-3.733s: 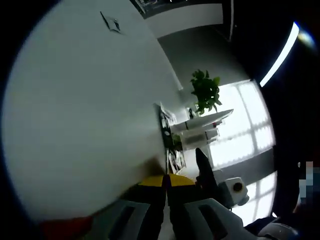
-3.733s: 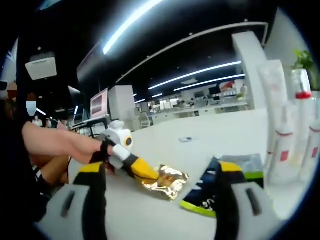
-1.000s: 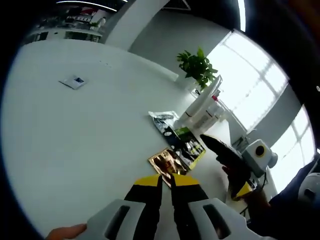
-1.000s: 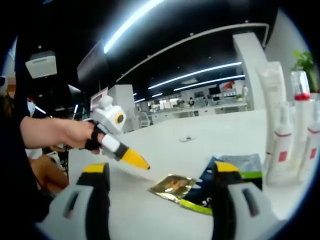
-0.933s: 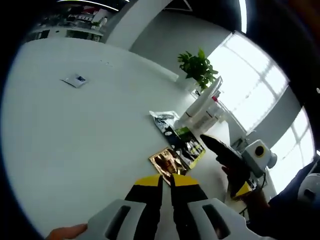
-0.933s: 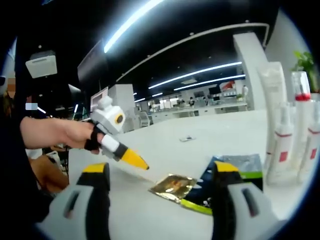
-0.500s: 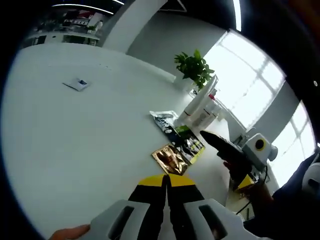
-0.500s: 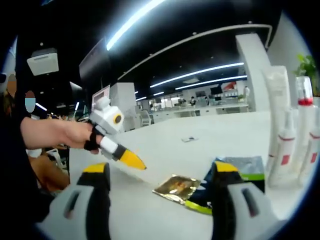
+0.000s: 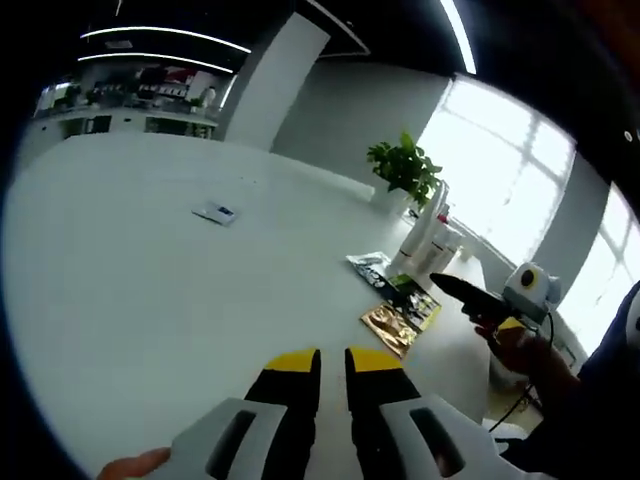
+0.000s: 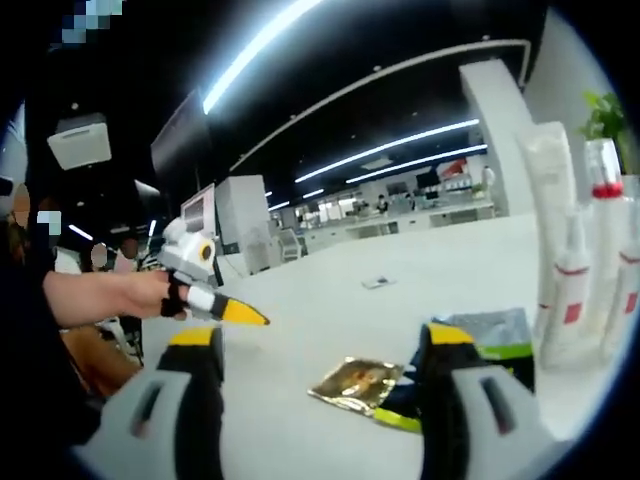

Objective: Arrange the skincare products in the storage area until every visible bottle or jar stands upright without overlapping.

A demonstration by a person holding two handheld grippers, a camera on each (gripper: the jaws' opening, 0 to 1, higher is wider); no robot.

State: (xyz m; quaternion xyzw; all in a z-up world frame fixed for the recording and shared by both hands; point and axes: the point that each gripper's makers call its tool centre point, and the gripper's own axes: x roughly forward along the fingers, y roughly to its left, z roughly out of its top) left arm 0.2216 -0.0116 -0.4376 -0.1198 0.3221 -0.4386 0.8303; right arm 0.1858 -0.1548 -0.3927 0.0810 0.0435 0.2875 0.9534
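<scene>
We see the skincare bottles (image 10: 575, 290) standing upright at the far right of the white bench (image 10: 330, 300), a tall white tube (image 10: 545, 190) among them. Just beside them lie a gold sachet (image 10: 355, 385) and a dark green-edged packet (image 10: 490, 340), flat. Our right tool (image 10: 320, 350) gapes wide with nothing in it. Our left tool (image 9: 332, 362) is almost closed, with nothing in it, hovering above bare bench.

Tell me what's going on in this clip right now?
A person holds a gripper in each hand above a white table. The left gripper is shut and empty; the right gripper is open and empty. A crumpled gold foil sachet lies flat beside dark green-edged packets. White red-banded bottles and tubes stand upright at the far edge.
</scene>
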